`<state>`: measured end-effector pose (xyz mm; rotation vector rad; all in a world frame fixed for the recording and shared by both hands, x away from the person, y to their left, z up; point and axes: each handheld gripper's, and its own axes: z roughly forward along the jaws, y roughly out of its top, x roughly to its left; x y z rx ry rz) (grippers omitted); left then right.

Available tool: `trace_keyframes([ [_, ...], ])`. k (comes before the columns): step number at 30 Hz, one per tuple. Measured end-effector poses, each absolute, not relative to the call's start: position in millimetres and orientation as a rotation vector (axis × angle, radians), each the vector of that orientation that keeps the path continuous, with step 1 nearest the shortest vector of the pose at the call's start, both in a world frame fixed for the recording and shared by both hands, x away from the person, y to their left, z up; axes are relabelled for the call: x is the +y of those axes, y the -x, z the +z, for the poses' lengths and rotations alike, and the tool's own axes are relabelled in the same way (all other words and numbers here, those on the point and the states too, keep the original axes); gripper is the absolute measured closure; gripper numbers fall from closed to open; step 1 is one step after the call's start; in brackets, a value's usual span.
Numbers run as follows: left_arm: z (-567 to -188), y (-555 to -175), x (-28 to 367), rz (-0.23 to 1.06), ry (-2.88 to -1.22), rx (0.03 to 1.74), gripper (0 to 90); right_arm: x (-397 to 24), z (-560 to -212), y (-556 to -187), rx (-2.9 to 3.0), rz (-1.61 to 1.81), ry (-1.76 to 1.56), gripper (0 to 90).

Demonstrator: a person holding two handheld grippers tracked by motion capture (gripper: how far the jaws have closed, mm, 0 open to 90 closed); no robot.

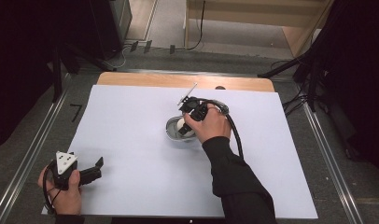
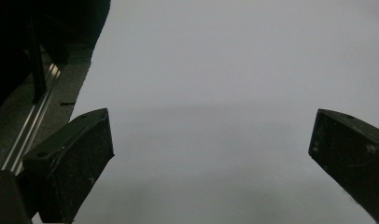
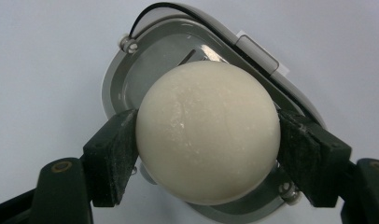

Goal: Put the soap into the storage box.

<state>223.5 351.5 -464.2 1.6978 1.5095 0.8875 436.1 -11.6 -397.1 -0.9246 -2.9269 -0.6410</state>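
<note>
At the lower left of the high view the left gripper (image 1: 92,170) rested idle on the white sheet (image 1: 131,140), jaws spread, while mid-frame the right gripper (image 1: 184,127) pinched a cream ball (image 3: 207,133) directly over the grey dish (image 3: 120,79), seemingly to place or lift it.

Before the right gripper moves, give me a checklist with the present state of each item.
1. Right gripper jaws flank the white ball, one on each side: ok.
2. Jaws touch the ball's widest part, not its edge: ok.
3. Ball sits over the grey dish: ok.
4. Ball resting in the dish or already lifted off it: cannot tell.
5. Left gripper open, far from the dish near the table's left corner: ok.
6. Cable trails behind the right hand, off the dish: ok.
</note>
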Motion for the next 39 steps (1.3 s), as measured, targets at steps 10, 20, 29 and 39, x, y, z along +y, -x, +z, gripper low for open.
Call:
trace_keyframes([
  [10,-464.2,-223.4,351.4,0.887,-1.698,1.512,0.2,-9.1,-400.5,-434.4,-2.922,-0.649,0.992,25.0],
  [20,-464.2,-223.5,351.4,0.887,-1.698,1.514,0.2,-19.2,-387.8,-429.1,-2.970,-0.753,0.980,20.4],
  [29,-464.2,-223.6,351.2,0.888,-1.700,1.513,0.2,-44.0,-383.9,-418.6,-2.977,-0.827,0.989,15.6],
  [39,-464.2,-223.5,351.1,0.890,-1.702,1.512,0.2,-79.8,-387.5,-406.6,-2.969,-0.862,1.051,14.2],
])
